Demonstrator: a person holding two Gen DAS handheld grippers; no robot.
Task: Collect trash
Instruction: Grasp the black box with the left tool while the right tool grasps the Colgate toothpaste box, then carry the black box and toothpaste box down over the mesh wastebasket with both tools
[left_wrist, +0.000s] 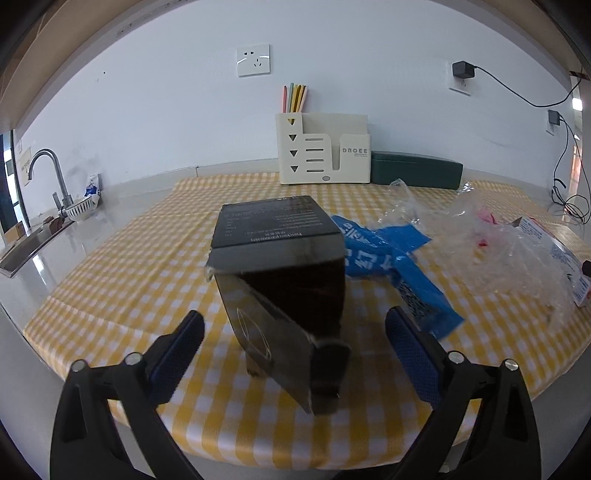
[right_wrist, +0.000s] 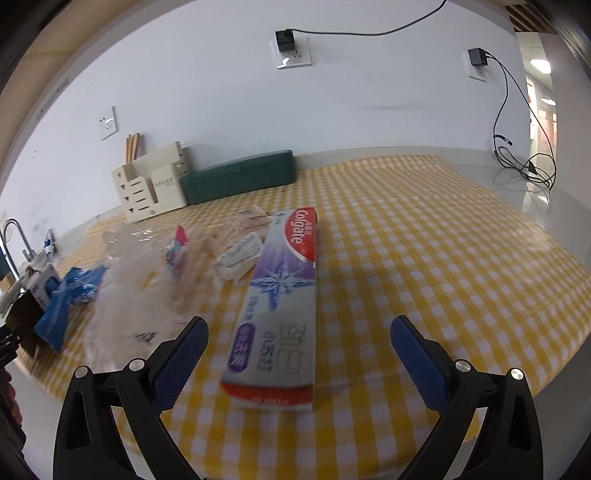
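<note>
Left wrist: released left gripper (left_wrist: 294, 334) straddling open-flapped black cardboard box (left_wrist: 280, 258) beside blue plastic wrapper (left_wrist: 391, 258), grasp pending; right gripper (right_wrist: 300, 341) likewise spread around Colgate toothpaste carton (right_wrist: 280, 302), needing closure.

Both mounted low behind each claw, facing the back wall across the worktop (left_wrist: 110, 280); shared: cream organizer (left_wrist: 321, 155) and blue wrapper (right_wrist: 66, 295).

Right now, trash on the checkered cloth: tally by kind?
Cardboard boxes: 3 (black box, Colgate box, small white box)
Blue plastic wrappers: 1
Clear plastic bags: 1
Small red-and-blue packet: 1
Total: 6
</note>
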